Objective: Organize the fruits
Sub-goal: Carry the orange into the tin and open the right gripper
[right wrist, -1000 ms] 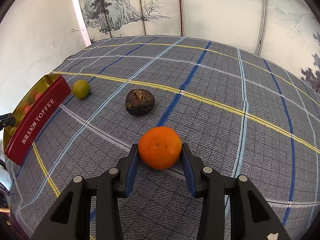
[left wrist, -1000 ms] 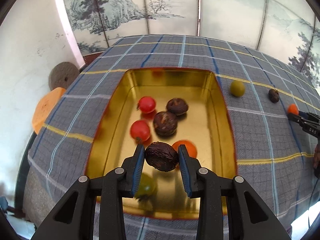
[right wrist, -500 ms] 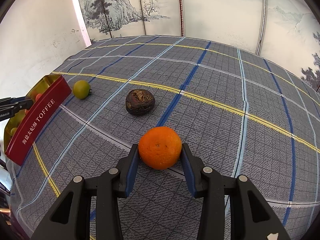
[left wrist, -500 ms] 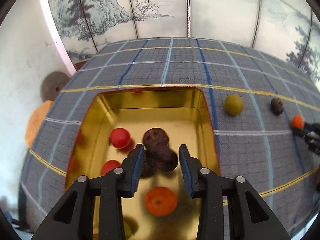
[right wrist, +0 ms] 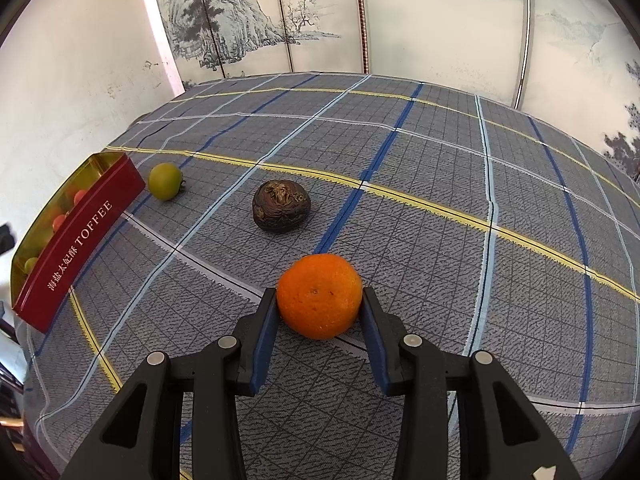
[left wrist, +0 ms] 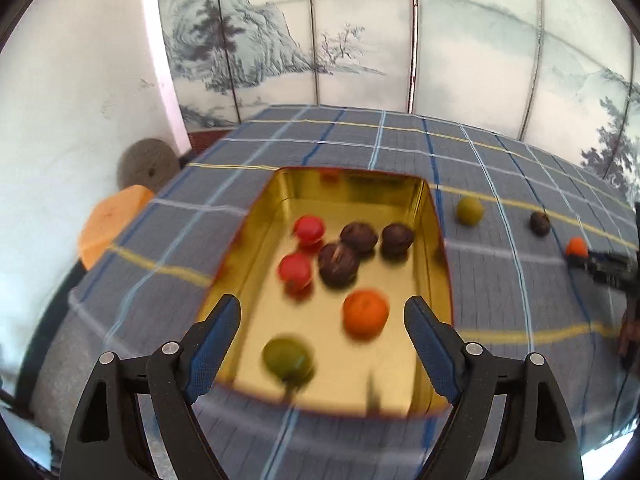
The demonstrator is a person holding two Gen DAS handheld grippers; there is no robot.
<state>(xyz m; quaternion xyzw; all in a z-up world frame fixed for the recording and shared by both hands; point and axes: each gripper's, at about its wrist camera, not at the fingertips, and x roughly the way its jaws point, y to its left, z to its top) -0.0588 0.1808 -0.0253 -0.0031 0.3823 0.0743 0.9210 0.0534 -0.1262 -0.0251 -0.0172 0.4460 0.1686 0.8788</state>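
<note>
A gold-lined red toffee tin (left wrist: 434,224) (right wrist: 86,224) sits on the plaid cloth. Inside lie two red tomatoes (left wrist: 308,230), three dark wrinkled fruits (left wrist: 338,264), an orange (left wrist: 366,312) and a green fruit (left wrist: 286,356). My left gripper (left wrist: 322,320) is open and empty above the tin's near end. My right gripper (right wrist: 319,310) is shut on an orange (right wrist: 319,296) resting on the cloth; it also shows in the left wrist view (left wrist: 577,246). A green fruit (right wrist: 165,181) (left wrist: 469,211) and a dark wrinkled fruit (right wrist: 281,206) (left wrist: 539,223) lie loose on the cloth.
A painted folding screen (right wrist: 400,12) stands behind the table. A white wall is on the left, with a grey disc (left wrist: 147,162) and an orange cushion (left wrist: 110,228) beyond the table's left edge.
My left gripper opened and let the dark wrinkled fruit go into the tin, then drew back and up. The right gripper and its orange have not moved.
</note>
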